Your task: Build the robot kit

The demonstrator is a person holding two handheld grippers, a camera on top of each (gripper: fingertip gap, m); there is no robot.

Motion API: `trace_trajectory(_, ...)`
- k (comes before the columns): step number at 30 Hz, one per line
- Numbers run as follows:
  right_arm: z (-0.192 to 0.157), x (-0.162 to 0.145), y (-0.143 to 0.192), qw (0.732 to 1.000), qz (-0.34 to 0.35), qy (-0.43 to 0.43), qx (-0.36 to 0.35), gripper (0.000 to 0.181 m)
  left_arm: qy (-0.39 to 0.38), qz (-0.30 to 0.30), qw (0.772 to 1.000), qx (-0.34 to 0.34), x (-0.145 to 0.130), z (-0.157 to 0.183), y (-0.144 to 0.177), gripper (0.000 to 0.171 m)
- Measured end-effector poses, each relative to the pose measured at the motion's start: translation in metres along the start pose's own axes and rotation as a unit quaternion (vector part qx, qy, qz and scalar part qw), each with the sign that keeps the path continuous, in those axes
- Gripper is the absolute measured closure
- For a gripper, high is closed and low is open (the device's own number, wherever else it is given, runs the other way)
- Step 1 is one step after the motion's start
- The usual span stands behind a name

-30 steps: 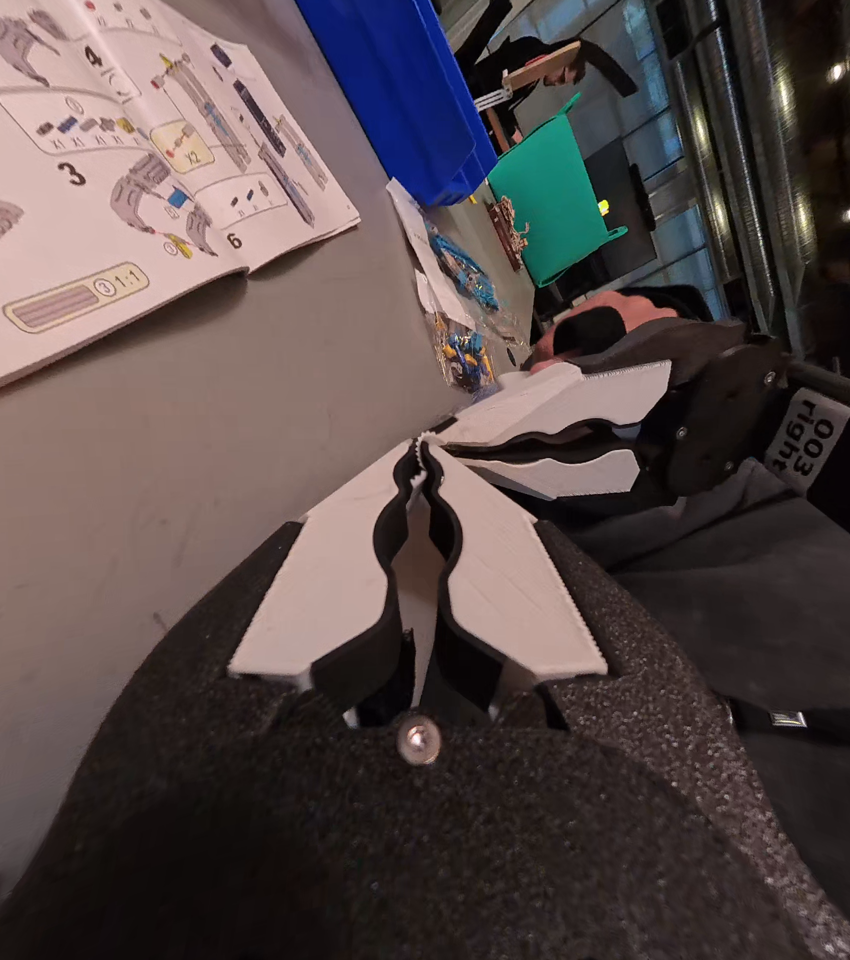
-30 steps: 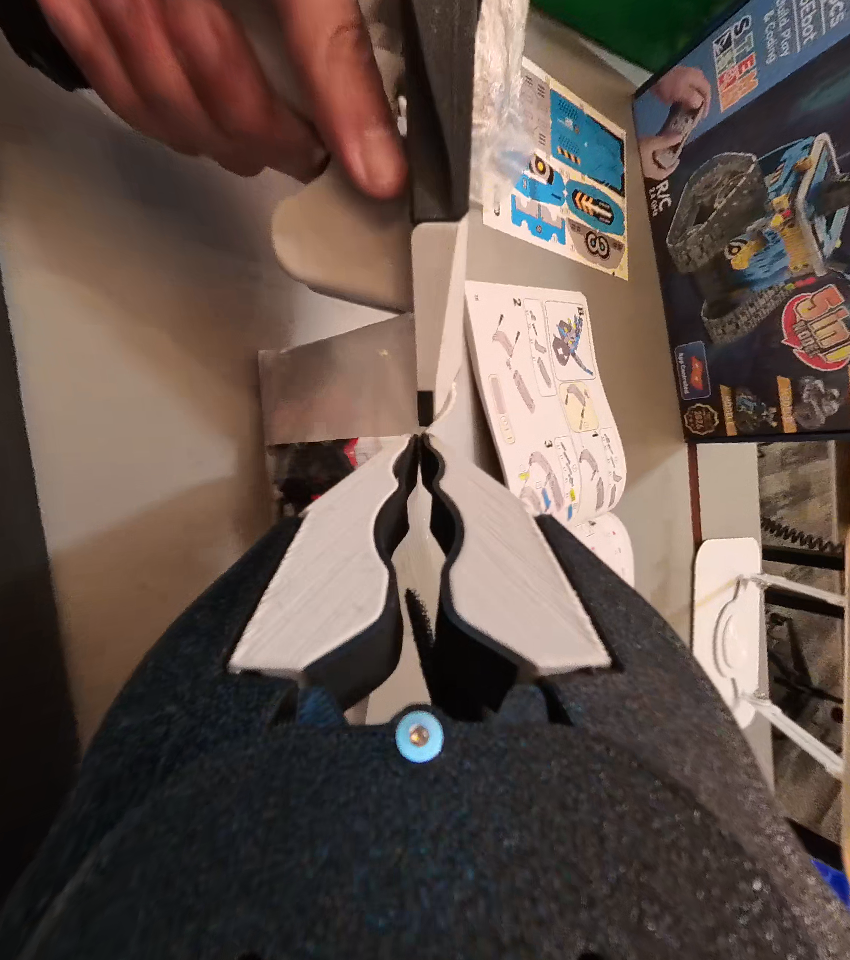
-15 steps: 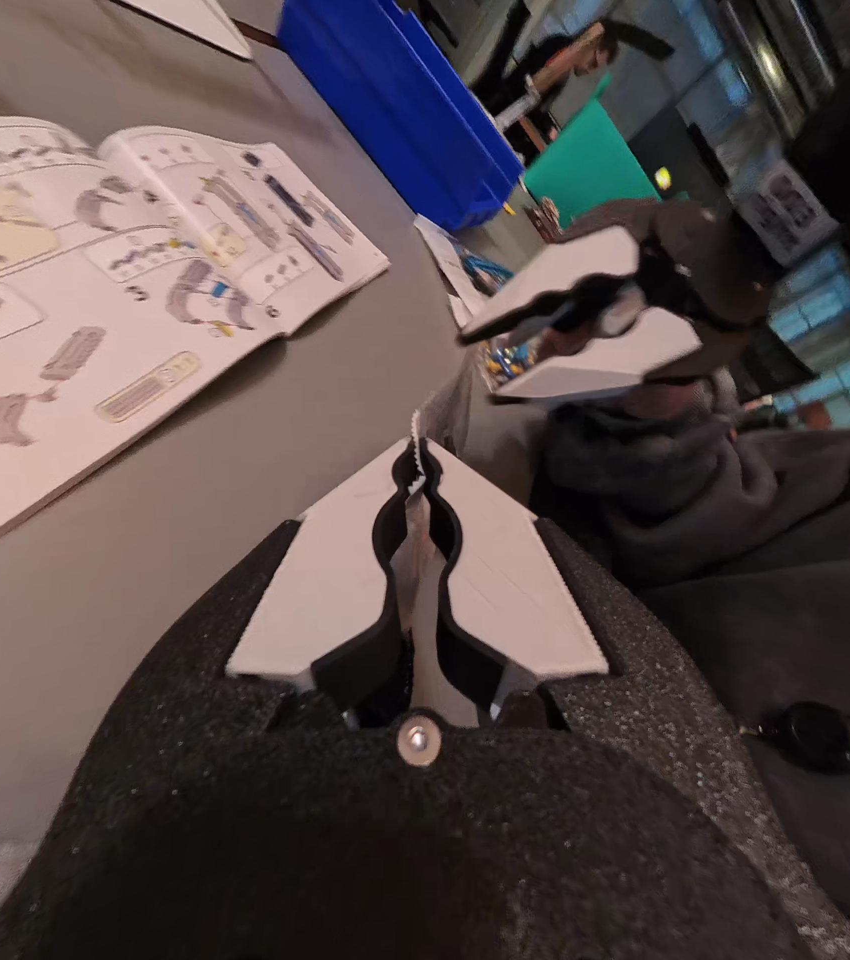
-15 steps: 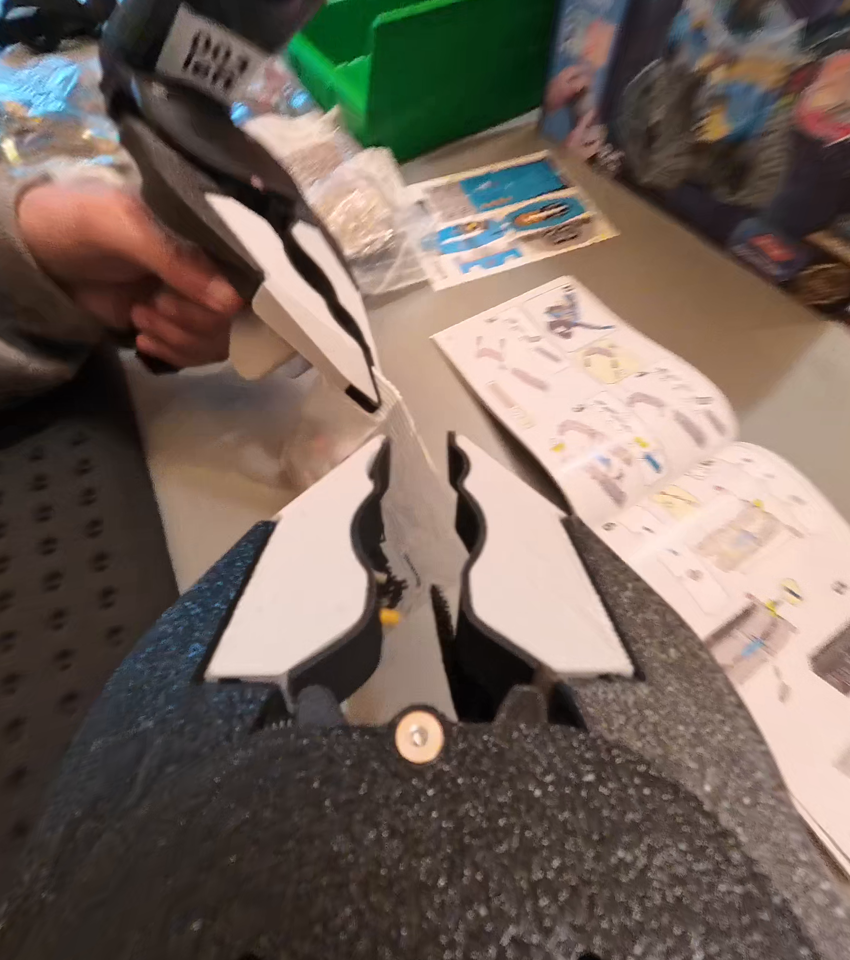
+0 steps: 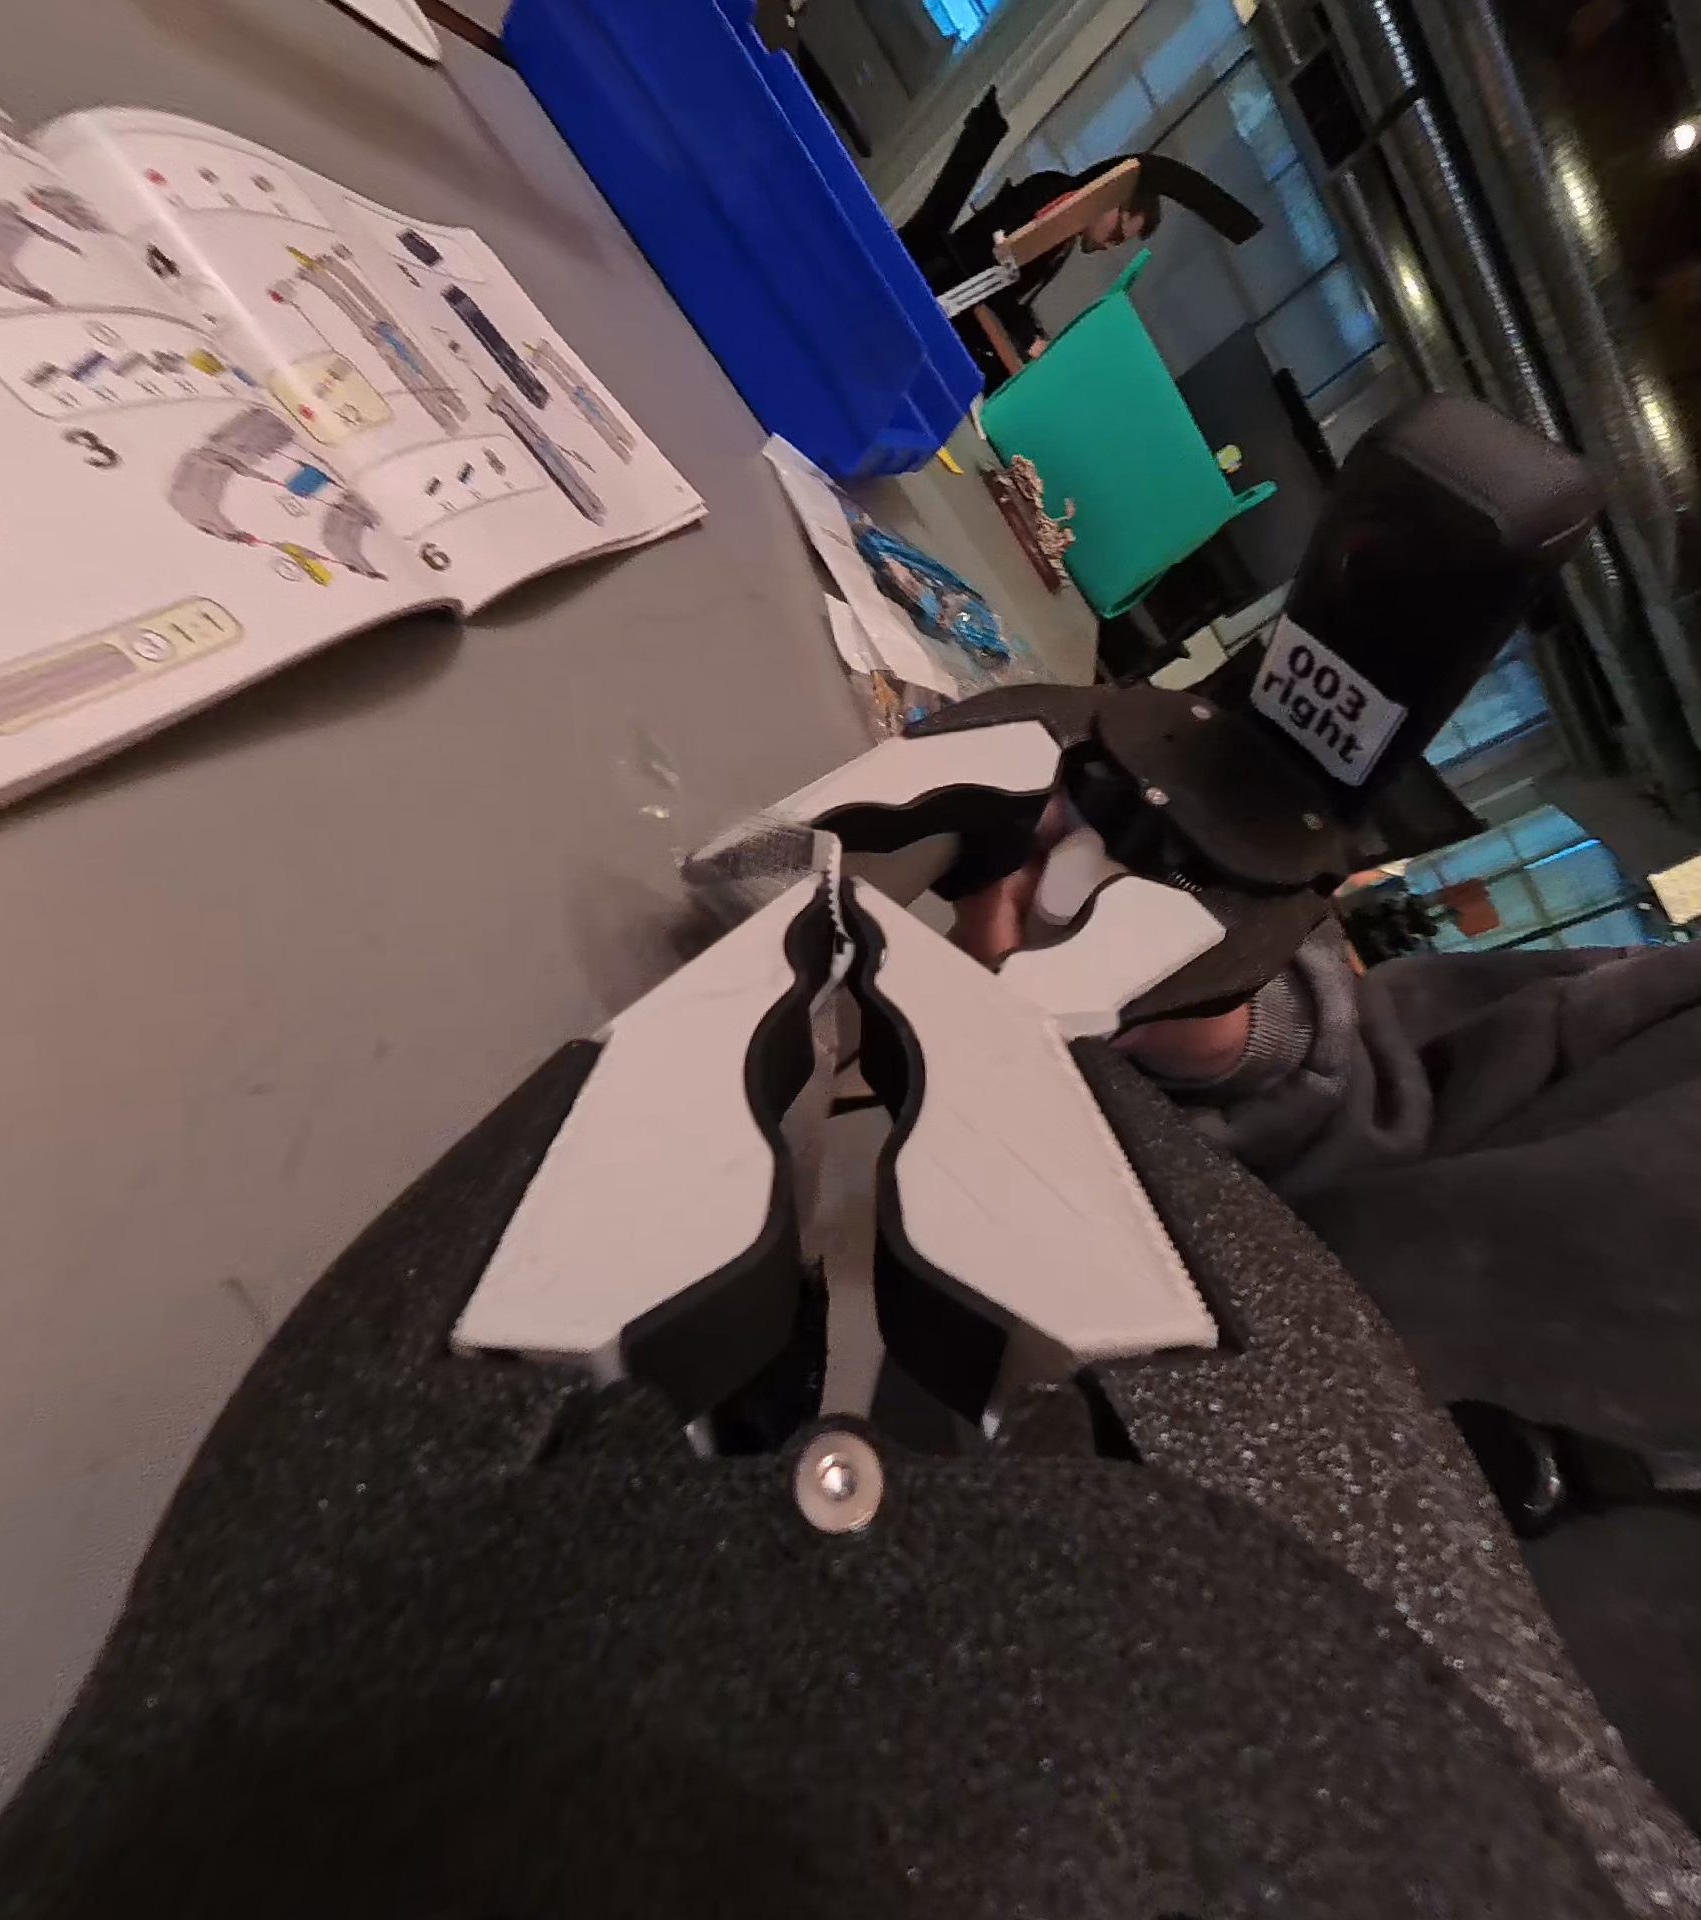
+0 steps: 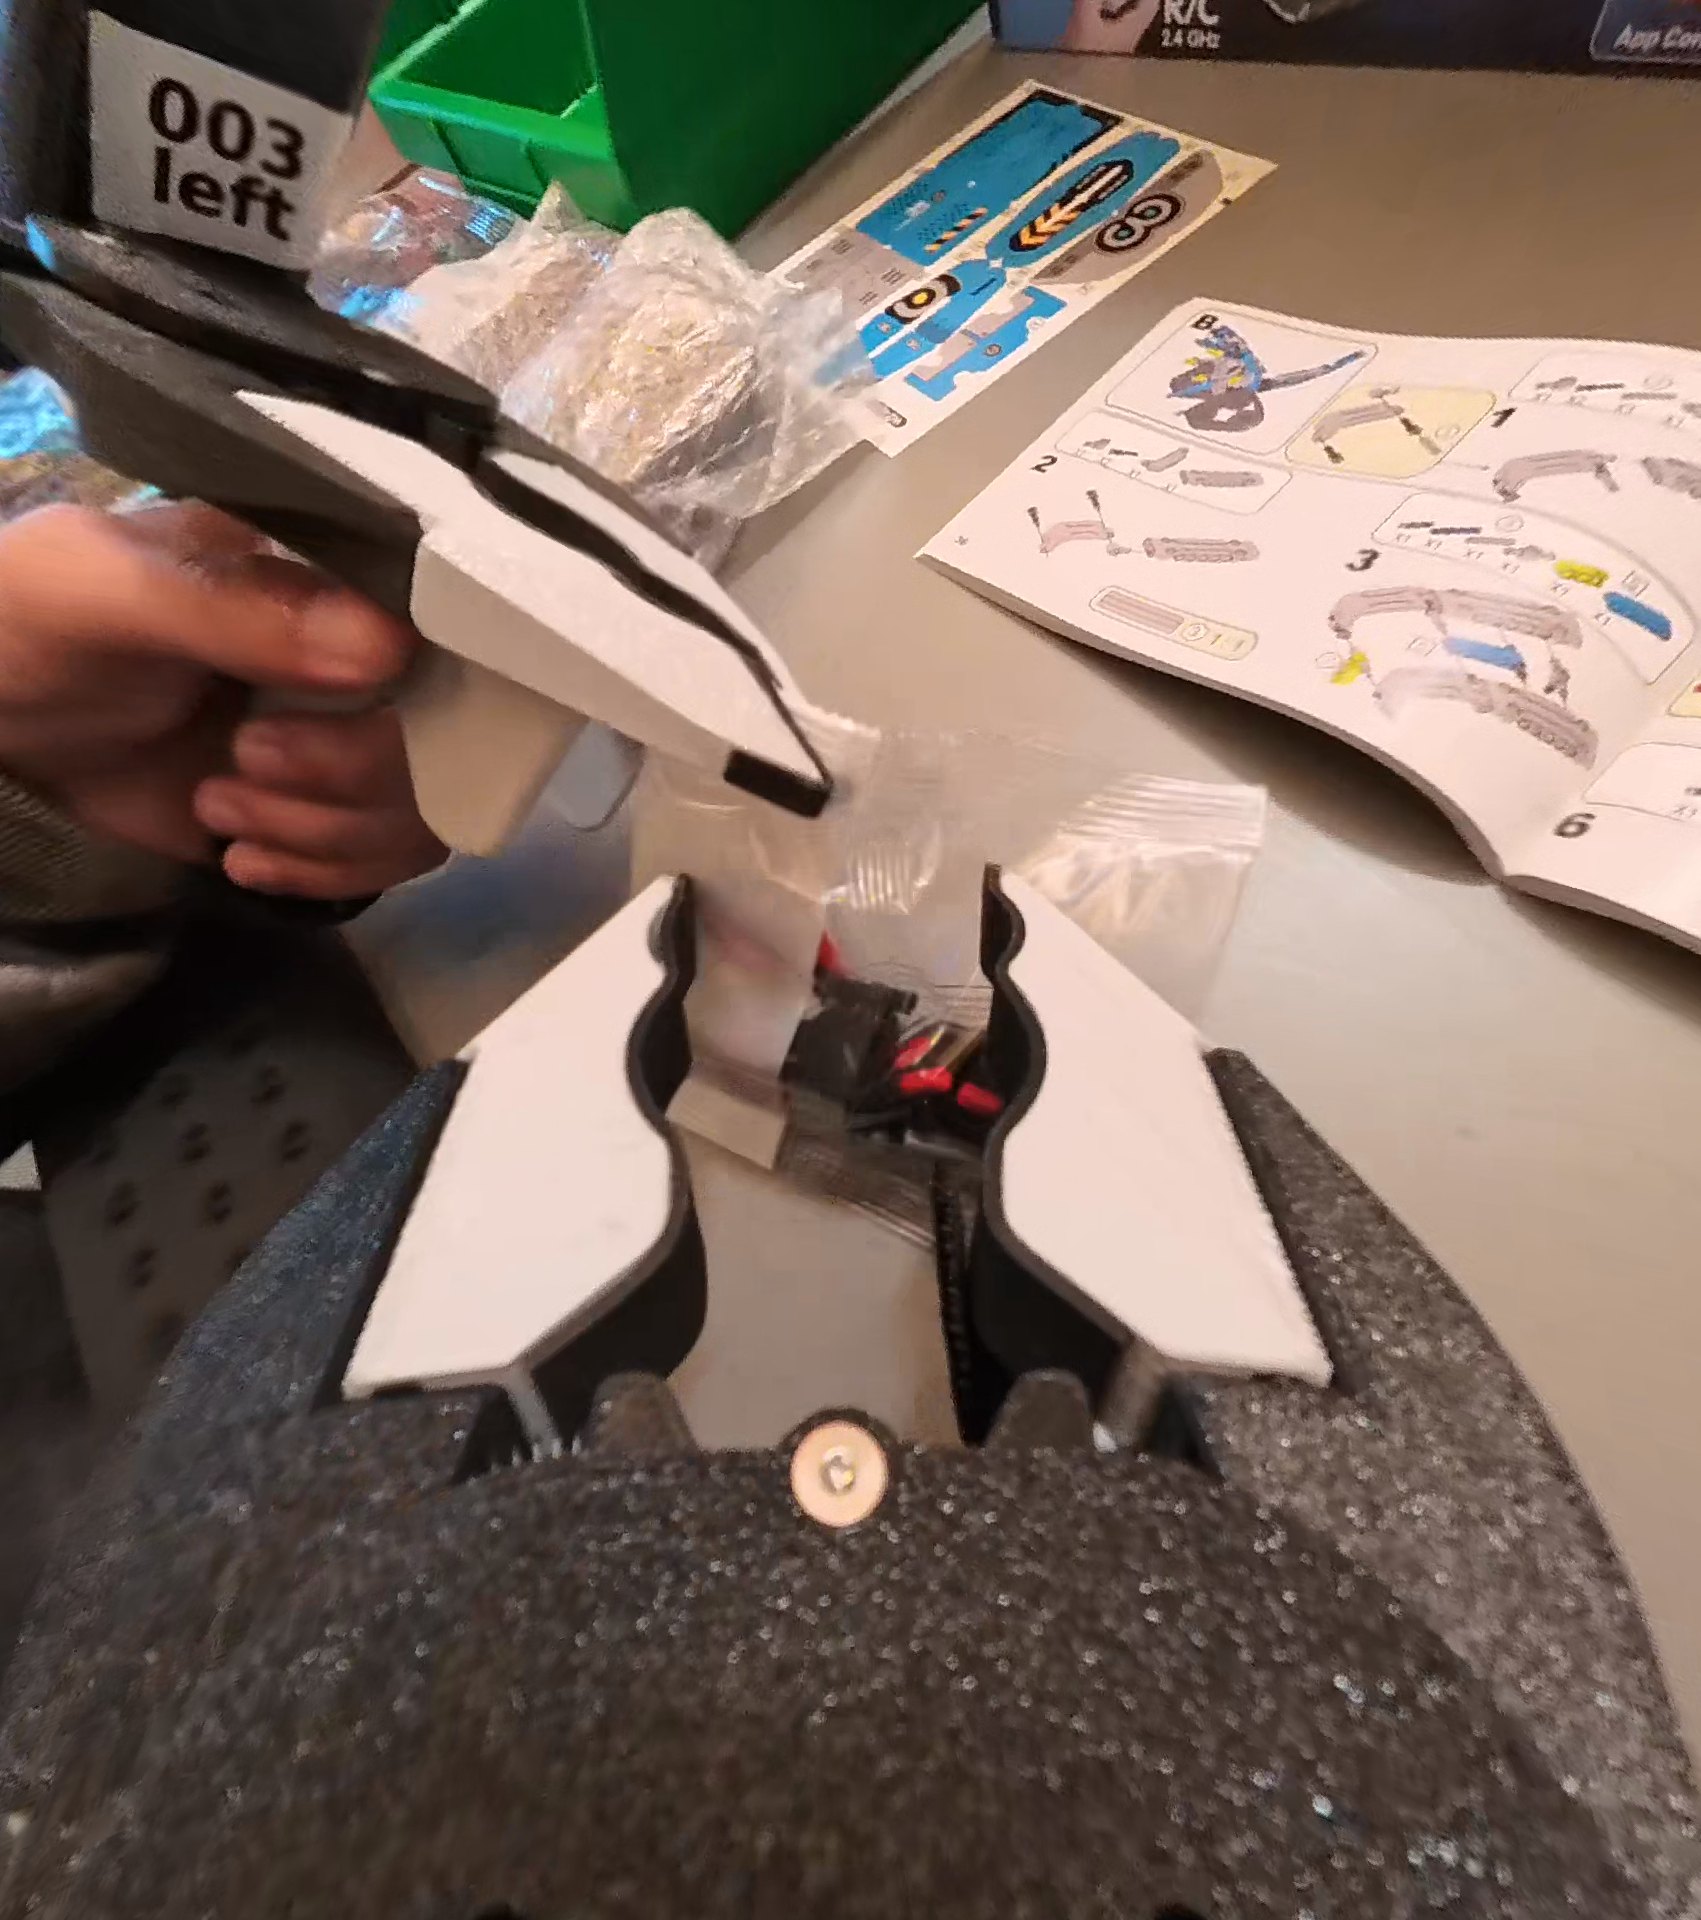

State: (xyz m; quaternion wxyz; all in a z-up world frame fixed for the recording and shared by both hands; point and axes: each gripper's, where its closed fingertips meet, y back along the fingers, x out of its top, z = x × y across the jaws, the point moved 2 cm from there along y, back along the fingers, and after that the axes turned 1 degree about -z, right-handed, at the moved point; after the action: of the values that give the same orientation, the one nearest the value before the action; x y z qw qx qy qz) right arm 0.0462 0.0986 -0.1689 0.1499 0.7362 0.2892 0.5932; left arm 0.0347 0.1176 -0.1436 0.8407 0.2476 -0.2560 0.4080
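Both grippers meet at one clear plastic bag (image 6: 939,831) of small red and black parts, just off the near edge of the open instruction booklet (image 6: 1428,582). The left gripper (image 5: 833,909) is clamped on the bag's top edge, which hangs down from it. The right gripper (image 6: 830,883) stands wide, a finger either side of the bag below, gripping nothing.

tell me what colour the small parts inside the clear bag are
Mostly black and red parts inside the clear bag, best seen in the right wrist view.

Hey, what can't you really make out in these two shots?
- Small parts in the clear plastic bag, right wrist view: blurred, partly behind the right hand-held gripper fingers.
- Bag in the left wrist view: mostly hidden by the shut left hand-held gripper.
- Instruction booklet: cut off at the right edge.
- Box: cropped by the top edge.
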Motion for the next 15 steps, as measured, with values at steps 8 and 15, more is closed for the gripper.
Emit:
trace_trajectory(8,-0.008,0.0,0.006,0.998,0.014,-0.006,0.061,0.149,-0.005,0.001,1.0,-0.02,0.001,0.004,0.008,0.171)
trace_trajectory(15,-0.006,-0.002,0.012,0.996,0.006,-0.018,0.092,0.172,-0.044,-0.016,0.999,-0.024,-0.003,0.015,0.008,0.171)
